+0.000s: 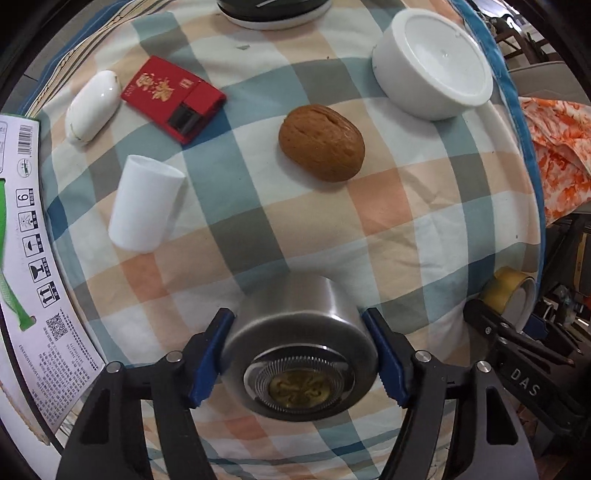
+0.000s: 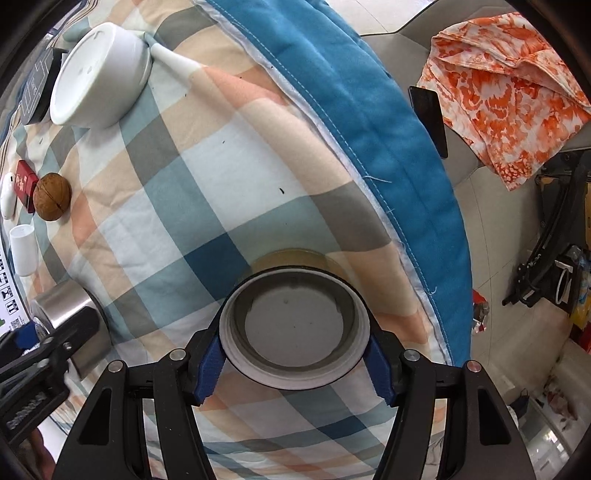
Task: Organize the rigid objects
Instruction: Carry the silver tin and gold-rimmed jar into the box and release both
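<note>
My left gripper (image 1: 299,356) is shut on a round steel tin (image 1: 299,347) with a gold emblem on its end, held just above the checked cloth; it also shows in the right wrist view (image 2: 72,314). My right gripper (image 2: 295,354) is shut on a roll of yellow tape (image 2: 293,325) with a white core, also visible in the left wrist view (image 1: 508,295). On the cloth lie a walnut (image 1: 321,142), a white cup (image 1: 146,203), a red packet (image 1: 173,98), a white oval case (image 1: 92,107) and a white round tub (image 1: 432,62).
A printed cardboard box (image 1: 33,288) borders the cloth on the left. A dark round object (image 1: 273,11) sits at the far edge. The blue cloth hem (image 2: 369,110) marks the table's right edge, with an orange patterned fabric (image 2: 506,92) and a black phone (image 2: 430,118) beyond.
</note>
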A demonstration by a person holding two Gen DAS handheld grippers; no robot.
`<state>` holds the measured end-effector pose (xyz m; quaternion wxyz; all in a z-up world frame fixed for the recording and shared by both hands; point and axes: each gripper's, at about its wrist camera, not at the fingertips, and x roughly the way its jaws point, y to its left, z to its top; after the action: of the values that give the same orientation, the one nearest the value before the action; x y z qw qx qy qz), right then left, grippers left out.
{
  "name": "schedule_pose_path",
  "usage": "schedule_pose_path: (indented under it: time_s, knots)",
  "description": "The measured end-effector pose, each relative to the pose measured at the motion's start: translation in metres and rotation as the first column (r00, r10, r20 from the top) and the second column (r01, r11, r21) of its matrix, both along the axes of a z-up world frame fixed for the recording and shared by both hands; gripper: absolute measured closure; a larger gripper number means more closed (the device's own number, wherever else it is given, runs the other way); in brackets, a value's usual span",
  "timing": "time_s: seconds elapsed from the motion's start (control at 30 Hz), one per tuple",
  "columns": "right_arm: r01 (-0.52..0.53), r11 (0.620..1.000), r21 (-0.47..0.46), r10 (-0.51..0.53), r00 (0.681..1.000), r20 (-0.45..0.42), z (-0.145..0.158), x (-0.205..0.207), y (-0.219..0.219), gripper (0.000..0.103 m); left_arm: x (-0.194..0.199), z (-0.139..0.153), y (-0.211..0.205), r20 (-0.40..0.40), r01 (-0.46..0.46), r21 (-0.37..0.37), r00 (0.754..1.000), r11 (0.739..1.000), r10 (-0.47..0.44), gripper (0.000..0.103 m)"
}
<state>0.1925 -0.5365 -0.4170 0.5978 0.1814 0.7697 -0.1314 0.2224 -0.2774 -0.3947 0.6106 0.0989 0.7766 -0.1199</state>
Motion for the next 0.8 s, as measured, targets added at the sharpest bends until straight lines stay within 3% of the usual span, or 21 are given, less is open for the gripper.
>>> schedule_pose_path:
  time_s: [0.1,0.27,0.4,0.57,0.8]
  knots:
    - [0.014,1.0,0.001,-0.014,1.0,0.003,-0.002,0.001,-0.001,0.035,-0.003,-0.02,-0.005,-0.022,-0.006,0.018,1.0,1.0,0.006,0.033]
    - [0.001,1.0,-0.02,-0.001,1.0,-0.001,-0.004,0.002,0.003,0.036,-0.001,-0.027,-0.029,0.031,0.019,0.042,0.999,0.999,-0.02,0.034]
    - [-0.026,0.999,-0.025,0.026,1.0,0.006,0.004,0.001,0.01,0.036,-0.009,-0.011,-0.029,0.09,0.038,0.055,0.995,0.998,-0.043,0.034]
    - [-0.056,0.998,-0.013,0.056,0.998,0.033,0.02,-0.008,0.023,0.037,-0.017,0.013,-0.013,0.131,0.01,0.013,0.991,1.0,-0.012,0.034]
    - [-0.136,0.991,-0.007,0.136,0.983,0.121,0.066,-0.011,0.063,0.037,-0.024,0.057,0.027,0.208,-0.044,-0.043,0.977,0.998,0.052,0.034]
